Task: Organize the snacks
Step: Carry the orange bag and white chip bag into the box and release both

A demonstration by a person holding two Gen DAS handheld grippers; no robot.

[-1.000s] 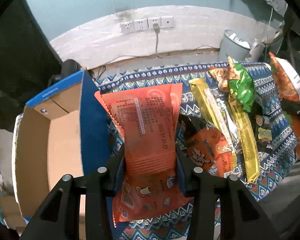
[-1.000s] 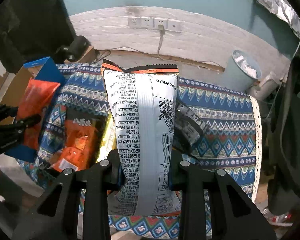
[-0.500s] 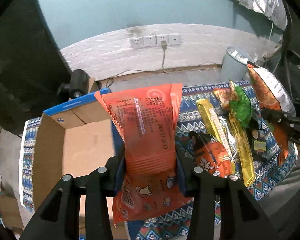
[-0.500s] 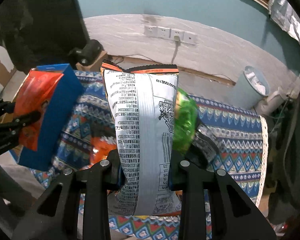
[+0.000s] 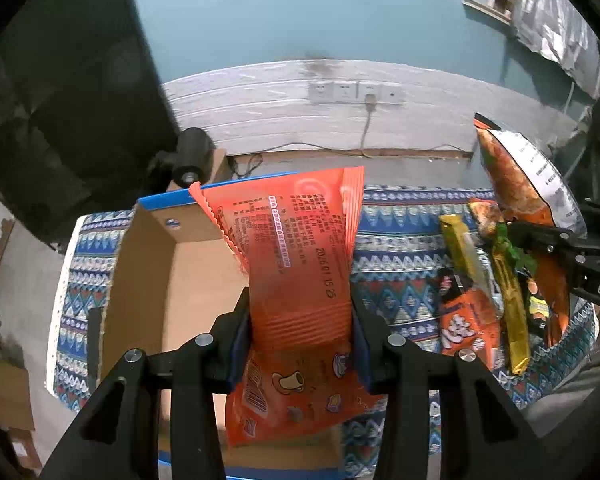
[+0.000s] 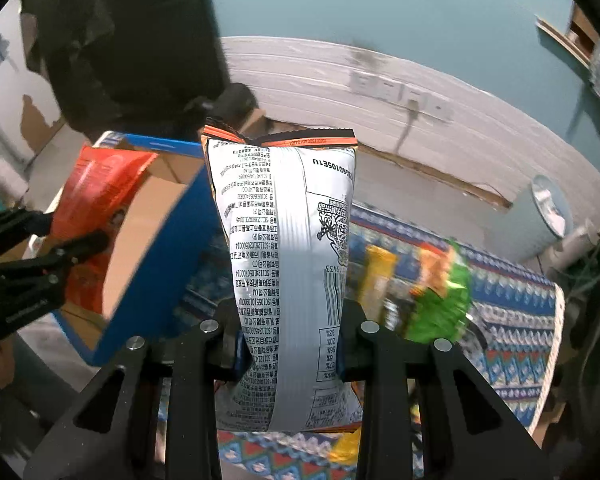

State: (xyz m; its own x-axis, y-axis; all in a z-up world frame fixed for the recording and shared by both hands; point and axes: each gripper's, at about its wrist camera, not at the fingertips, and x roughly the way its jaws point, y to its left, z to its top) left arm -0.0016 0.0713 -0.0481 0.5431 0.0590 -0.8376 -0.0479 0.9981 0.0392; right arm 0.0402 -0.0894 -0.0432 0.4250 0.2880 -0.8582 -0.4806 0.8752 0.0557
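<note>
My left gripper (image 5: pixel 300 320) is shut on an orange snack packet (image 5: pixel 296 264), held upright above the right part of an open cardboard box (image 5: pixel 160 280) with blue outer walls. My right gripper (image 6: pixel 288 328) is shut on a tall white printed chip bag (image 6: pixel 284 248) with an orange top seam. In the right wrist view the left gripper (image 6: pixel 72 236) with the orange packet (image 6: pixel 100 184) shows at the left over the box (image 6: pixel 156 240). In the left wrist view the right gripper (image 5: pixel 540 240) and its chip bag (image 5: pixel 520 172) show at the far right.
Several snacks lie on the patterned blue tablecloth (image 5: pixel 396 280): an orange bag (image 5: pixel 468 320), yellow bars (image 5: pixel 508 304) and a green bag (image 6: pixel 440 300). A grey bin (image 6: pixel 548 216) stands by the wall beyond the table. Wall sockets (image 5: pixel 356 93) with a cable sit behind.
Both grippers have moved left with their snacks. The orange packet went from beside the box's right wall to above its inside. The white chip bag came nearer the box.
</note>
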